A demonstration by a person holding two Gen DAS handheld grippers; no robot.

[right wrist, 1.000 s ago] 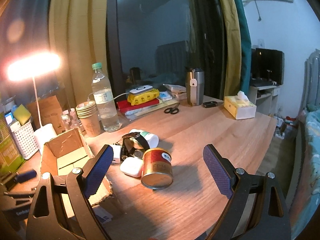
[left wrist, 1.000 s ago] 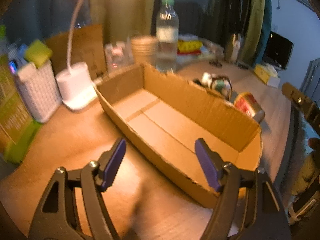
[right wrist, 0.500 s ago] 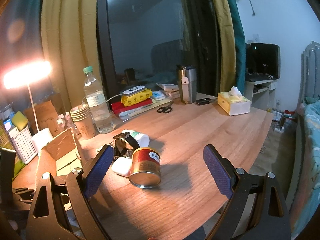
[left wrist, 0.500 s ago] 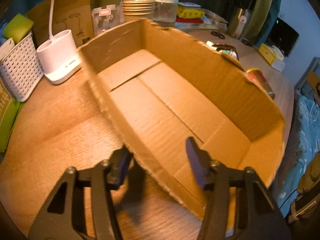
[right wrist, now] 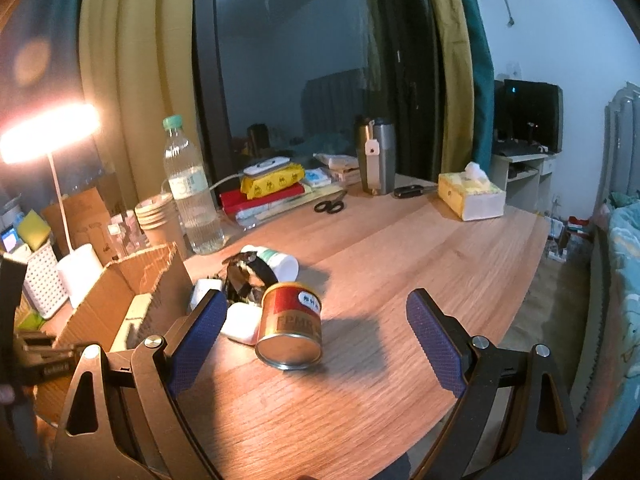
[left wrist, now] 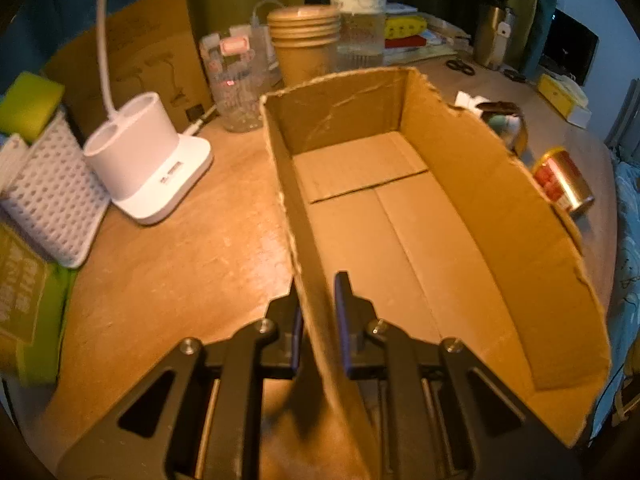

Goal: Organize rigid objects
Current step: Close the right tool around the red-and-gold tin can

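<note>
An open cardboard box point(left wrist: 500, 200) with nothing in it lies on the wooden table, and its left long wall runs between my left gripper's point(left wrist: 320, 320) fingers. The jaws are closing and the blue pads press that wall from both sides. In the right wrist view the box point(right wrist: 120, 292) sits at the left. Just right of it lie a red and gold can point(right wrist: 290, 328) on its side, a white case point(right wrist: 240, 322), a dark watch point(right wrist: 248, 276) and a white bottle point(right wrist: 280, 260). My right gripper point(right wrist: 316, 300) hovers open, near the can and holding nothing.
A white lamp base point(left wrist: 148, 164) and a white basket point(left wrist: 52, 184) stand left of the box. Stacked paper cups point(left wrist: 304, 48) and a water bottle point(right wrist: 192, 192) are behind it. Farther back are scissors point(right wrist: 330, 205), a steel tumbler point(right wrist: 376, 156) and a tissue box point(right wrist: 470, 196).
My left gripper came forward and down over the box's near wall and closed its jaws on it. The right gripper stayed almost still and open.
</note>
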